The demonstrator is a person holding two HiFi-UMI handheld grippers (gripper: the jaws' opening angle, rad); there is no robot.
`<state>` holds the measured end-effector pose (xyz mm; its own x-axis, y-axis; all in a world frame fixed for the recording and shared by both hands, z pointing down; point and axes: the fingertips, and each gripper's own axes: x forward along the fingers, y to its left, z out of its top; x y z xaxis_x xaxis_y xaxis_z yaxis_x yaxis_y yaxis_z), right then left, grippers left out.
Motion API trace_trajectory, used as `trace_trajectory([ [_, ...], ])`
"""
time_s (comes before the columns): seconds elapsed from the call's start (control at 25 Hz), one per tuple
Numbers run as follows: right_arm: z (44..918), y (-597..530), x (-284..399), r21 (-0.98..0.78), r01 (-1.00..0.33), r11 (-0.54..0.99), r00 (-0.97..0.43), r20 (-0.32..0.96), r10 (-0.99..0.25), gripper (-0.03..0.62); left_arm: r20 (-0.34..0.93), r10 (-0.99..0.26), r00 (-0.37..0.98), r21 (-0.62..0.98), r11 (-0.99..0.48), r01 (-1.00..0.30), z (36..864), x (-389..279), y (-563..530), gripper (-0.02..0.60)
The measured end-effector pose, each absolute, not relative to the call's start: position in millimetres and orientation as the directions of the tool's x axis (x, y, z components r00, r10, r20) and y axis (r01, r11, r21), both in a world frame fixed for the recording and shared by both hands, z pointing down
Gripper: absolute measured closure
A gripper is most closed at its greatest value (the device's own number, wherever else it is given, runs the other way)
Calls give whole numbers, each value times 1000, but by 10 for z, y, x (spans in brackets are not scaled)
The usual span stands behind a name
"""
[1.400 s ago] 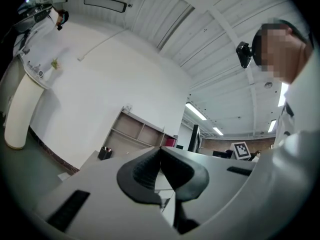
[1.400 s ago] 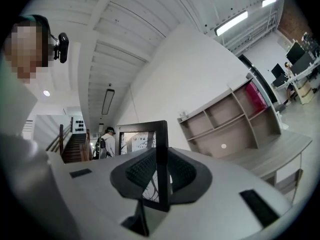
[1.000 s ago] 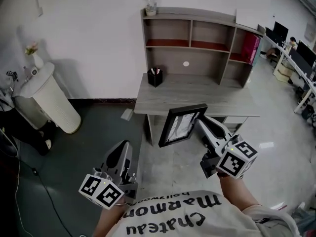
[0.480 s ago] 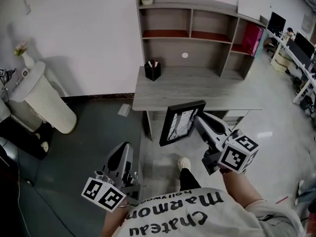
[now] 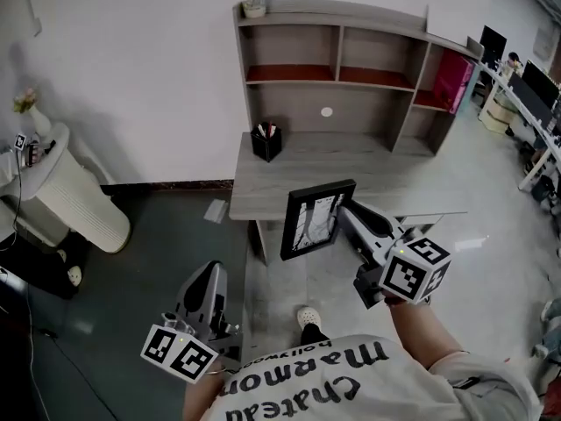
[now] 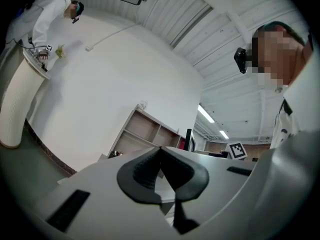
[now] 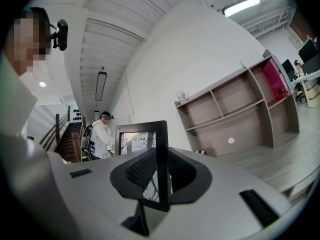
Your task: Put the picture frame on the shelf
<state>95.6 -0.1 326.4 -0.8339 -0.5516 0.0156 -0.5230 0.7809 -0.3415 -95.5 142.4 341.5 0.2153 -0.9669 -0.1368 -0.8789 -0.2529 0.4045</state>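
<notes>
1. Your right gripper (image 5: 347, 214) pinches the black picture frame (image 5: 313, 220) by its right-hand edge. The frame hangs upright in the air in front of the grey desk (image 5: 351, 178), well short of the shelf (image 5: 337, 55).
2. Your left gripper (image 5: 209, 274) sits low at your side, jaws pressed together on nothing.
3. Carry the frame forward and up over the desk, holding it upright (a one-edge pinch probably lets it swing).
4. Aim for an open compartment, clear of the pen holder (image 5: 266, 141) and the dividers.
5. Set the bottom edge down before you release.
</notes>
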Motion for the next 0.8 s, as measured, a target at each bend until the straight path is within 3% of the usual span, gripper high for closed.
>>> trace_trajectory([
  [0.4,2746,-1202,895,-365,-495,788,-828,-77,-556,520,-167,-977,133,370,-187,-910,3020,-1210,639,565],
  [0.8,2966,-2123,738,-395,-472,788,-846,-49,-532,520,-174,-981,84,347,-141,-927,3010,-1299,-107,565],
])
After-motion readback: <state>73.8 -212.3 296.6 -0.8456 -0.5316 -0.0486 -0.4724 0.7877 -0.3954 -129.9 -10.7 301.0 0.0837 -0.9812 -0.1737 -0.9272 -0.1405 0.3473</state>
